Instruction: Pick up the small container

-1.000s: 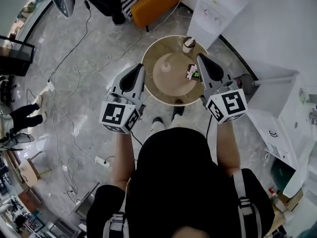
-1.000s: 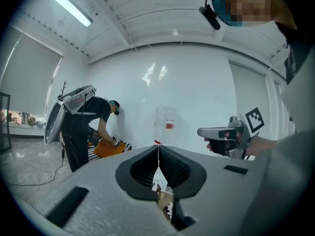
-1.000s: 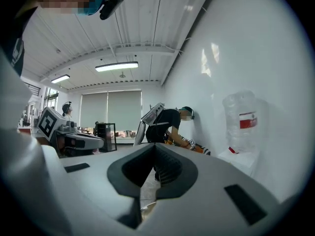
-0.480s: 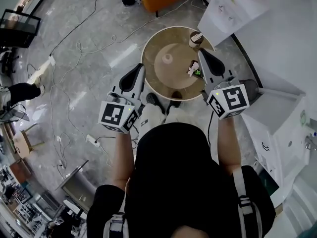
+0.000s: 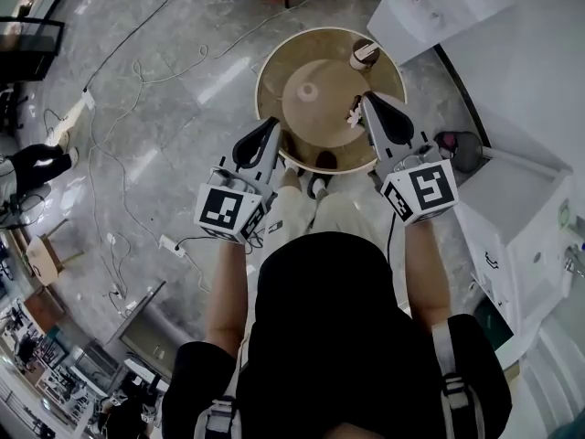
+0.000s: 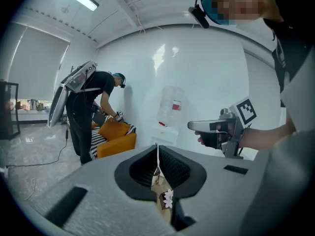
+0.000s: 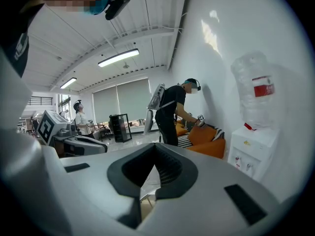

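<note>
Round wooden table [image 5: 274,67]; glossy grey stone floor [image 5: 164,99]; white wall [image 5: 521,71].

surface [image 5: 274,58]: tan, paler rim | small container [image 5: 353,117]: dark brown, pink-white flower | cup [image 5: 363,55]: brown and white | left gripper [image 5: 271,128], right gripper [image 5: 367,101]: grey shells, black ribbed jaws, cubes black-and-white square-patterned | floor [image 5: 164,90]: glossy grey, veined | sofa [image 6: 120,141]: orange; cushion [image 6: 101,137]: black-white stripes

The round tan worktop [image 5: 274,62] looks like smooth, matt wood. Around it, the grey marbled stone floor [image 5: 155,90] is polished and glossy. The left tool [image 5: 268,131] and right tool [image 5: 373,106] have matt grey plastic shells.
</note>
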The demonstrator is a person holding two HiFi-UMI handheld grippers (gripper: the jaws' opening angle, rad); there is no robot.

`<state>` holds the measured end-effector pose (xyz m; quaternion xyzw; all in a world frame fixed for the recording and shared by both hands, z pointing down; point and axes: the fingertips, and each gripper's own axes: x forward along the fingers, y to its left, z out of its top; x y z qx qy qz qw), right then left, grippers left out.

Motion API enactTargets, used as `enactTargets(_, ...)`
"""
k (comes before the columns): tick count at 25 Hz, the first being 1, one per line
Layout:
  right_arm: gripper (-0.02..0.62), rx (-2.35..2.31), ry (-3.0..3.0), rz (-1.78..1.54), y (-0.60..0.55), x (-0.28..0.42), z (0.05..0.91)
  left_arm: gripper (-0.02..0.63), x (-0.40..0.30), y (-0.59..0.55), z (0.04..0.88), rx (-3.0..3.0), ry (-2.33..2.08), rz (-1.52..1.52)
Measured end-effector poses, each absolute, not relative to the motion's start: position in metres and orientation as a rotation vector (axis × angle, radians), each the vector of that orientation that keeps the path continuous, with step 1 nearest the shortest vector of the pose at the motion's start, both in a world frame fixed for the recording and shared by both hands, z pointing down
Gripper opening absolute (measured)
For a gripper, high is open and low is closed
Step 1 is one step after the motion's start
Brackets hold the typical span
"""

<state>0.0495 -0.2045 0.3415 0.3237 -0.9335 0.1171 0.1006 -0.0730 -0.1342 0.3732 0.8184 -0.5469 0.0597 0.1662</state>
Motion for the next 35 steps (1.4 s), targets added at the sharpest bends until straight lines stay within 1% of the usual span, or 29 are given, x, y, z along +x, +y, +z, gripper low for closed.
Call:
enactTargets(4,0.003,0.922,-2.73,0.328,-0.202,0.045,0.368,0.021,-0.064,-0.143,0.407,2.385,-1.476,0.178)
enactTargets(9,0.003,0.891,-2.717,0.381,-0.202,0.042,0.407,0.021,-0.047,-0.157,0.473,2.447,-1.358,0.238)
enactTargets(20,0.003,0.91,-2.599,0.444,-0.214,0.035,0.499,0.025,-0.041,-0.194,0.61,2.419,-1.292,0.266)
enactTargets(23,0.003,0.915,-2.577,0.456,-0.217,0.033,0.517,0.061,-0.037,-0.199,0.645,2.413,-1.254,0.304)
enactTargets(28,0.003,0.919,-2.543,0.471,-0.228,0.029,0.551,0.098,-0.038,-0.21,0.706,2.39,-1.239,0.35)
enactTargets(35,0.003,0.94,-2.515,0.508,-0.239,0.024,0.585,0.129,-0.042,-0.226,0.78,2.357,-1.247,0.436)
